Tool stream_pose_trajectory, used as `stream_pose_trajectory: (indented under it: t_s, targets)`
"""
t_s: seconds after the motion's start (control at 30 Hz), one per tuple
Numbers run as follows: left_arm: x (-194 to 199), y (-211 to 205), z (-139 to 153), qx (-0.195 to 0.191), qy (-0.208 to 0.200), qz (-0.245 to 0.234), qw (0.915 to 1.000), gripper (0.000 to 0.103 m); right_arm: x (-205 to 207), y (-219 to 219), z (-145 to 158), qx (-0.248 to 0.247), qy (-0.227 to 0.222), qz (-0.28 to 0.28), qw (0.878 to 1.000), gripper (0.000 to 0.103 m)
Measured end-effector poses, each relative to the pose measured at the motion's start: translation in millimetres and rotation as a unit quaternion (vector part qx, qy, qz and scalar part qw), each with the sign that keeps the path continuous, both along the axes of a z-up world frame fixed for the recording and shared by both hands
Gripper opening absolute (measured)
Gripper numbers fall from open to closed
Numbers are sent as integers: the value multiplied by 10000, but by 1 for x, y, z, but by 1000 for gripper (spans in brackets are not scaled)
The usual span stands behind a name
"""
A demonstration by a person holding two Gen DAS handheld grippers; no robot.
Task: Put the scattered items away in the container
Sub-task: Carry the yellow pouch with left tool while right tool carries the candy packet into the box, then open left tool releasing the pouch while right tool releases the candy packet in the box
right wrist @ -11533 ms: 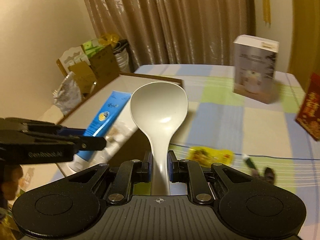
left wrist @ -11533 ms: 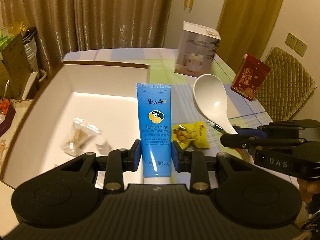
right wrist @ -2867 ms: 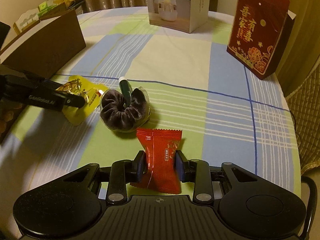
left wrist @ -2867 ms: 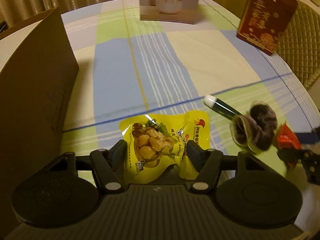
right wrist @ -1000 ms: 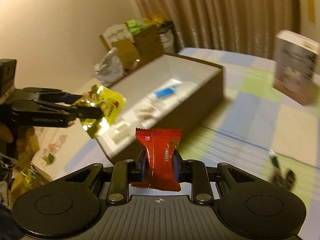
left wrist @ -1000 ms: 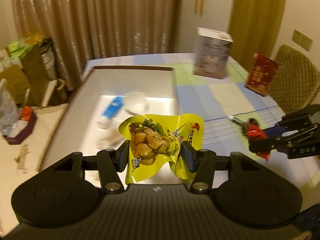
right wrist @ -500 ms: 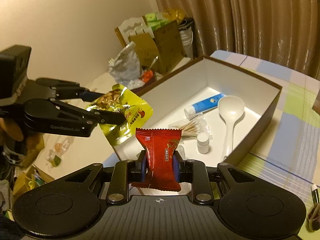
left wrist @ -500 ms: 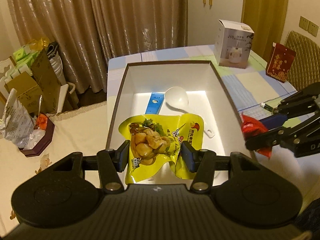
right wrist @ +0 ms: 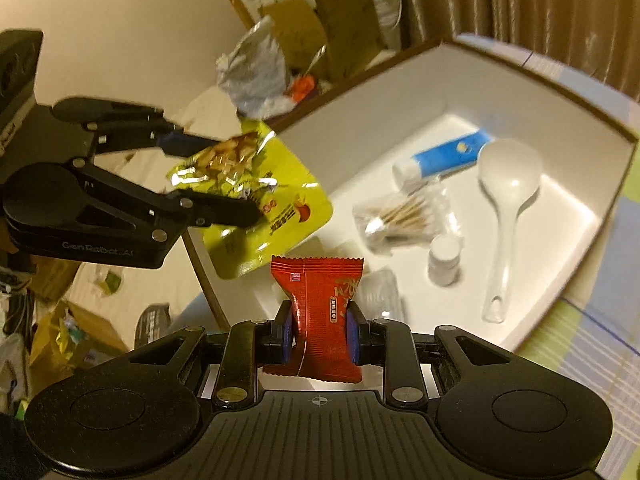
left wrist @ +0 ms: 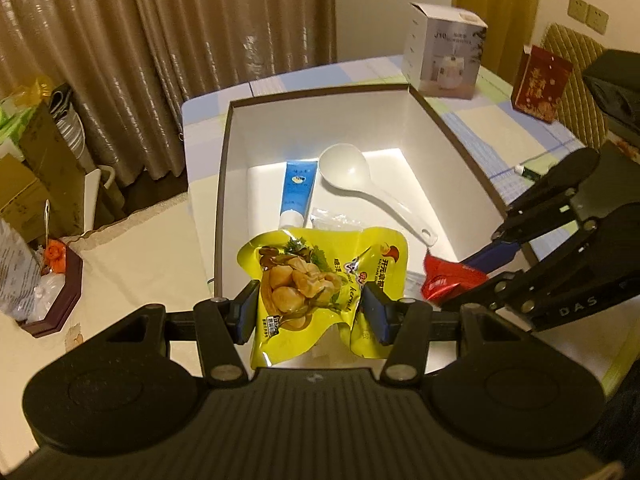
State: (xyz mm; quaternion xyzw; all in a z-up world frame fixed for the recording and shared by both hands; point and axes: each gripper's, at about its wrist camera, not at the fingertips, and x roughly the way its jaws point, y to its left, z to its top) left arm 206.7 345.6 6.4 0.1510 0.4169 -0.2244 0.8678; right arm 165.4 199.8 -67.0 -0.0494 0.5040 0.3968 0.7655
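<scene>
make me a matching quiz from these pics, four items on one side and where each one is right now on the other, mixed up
Items:
1. yellow snack pouch
2. red candy packet
3. white spoon
4. red gift box

Places:
A. lying on the floor of the white box, beside the blue tube
B. clamped in the left gripper
C. standing on the table, outside the white box
D. clamped in the right gripper

Pairs: 1-B, 2-D, 3-A, 4-C

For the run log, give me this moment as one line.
left gripper: shut on yellow snack pouch | right gripper: shut on red candy wrapper | both over white box
</scene>
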Motion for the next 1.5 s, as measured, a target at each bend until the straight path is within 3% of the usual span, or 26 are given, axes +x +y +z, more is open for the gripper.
stream_pose_trajectory:
  t_s: [0.3, 0.33, 0.37, 0.4, 0.87, 1.0, 1.03, 1.1, 1.17, 1.3, 1.5]
  targets:
    - [13, 4, -16, 108, 204, -161, 9996, 49, 8, 8, -16, -325, 336, 5, 9989, 30]
    - [14, 4, -18, 114, 221, -180, 9995, 49, 9, 9, -17, -378, 345, -1, 9987, 37]
    - [16, 4, -18, 118, 238, -201, 9994, 49, 8, 9, -17, -410, 318, -35, 9986, 62]
    - [17, 3, -19, 123, 252, -217, 9994, 49, 8, 8, -15, -392, 249, -62, 9989, 73]
    - [22, 2, -30, 315, 481, -359, 9977, 52, 9, 3, -3, -259, 108, -194, 9994, 73]
    - [22, 2, -34, 388, 601, -346, 9968, 61, 4, 3, 0, -312, 43, -188, 9993, 74]
    - [22, 2, -35, 396, 628, -340, 9967, 62, 4, 3, 1, -333, 16, -192, 9993, 76]
    - [20, 1, -35, 431, 642, -362, 9964, 63, 0, 2, 4, -386, -132, -237, 9989, 102]
    - [19, 1, -34, 428, 651, -366, 9963, 64, -3, 3, 8, -418, -292, -206, 9985, 102]
    - [17, 0, -34, 442, 656, -353, 9962, 79, -4, 3, 10, -504, -364, -272, 9977, 102]
    - [14, -1, -31, 403, 651, -378, 9963, 79, -8, 1, 8, -699, -407, -351, 9961, 102]
